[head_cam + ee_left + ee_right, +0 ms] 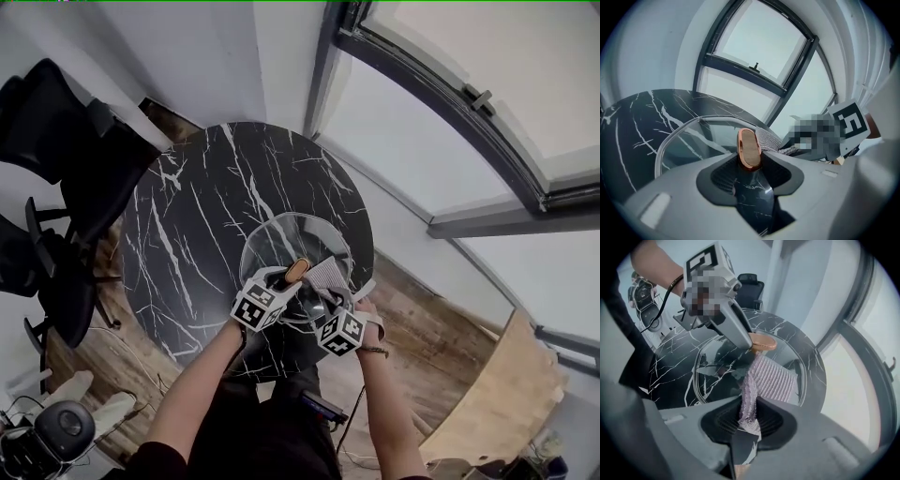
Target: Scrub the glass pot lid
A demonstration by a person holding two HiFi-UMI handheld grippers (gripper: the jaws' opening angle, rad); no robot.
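The glass pot lid [281,234] is held over the marble worktop [197,206] by its knob [749,147], which is clenched in the left tongs [750,164]. A striped cloth [771,380] is gripped by the right tongs [749,420] and laid on the glass.

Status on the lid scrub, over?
Left gripper shut on the lid knob. Right gripper shut on the cloth, cloth draped on the glass lid. Nothing in the way.
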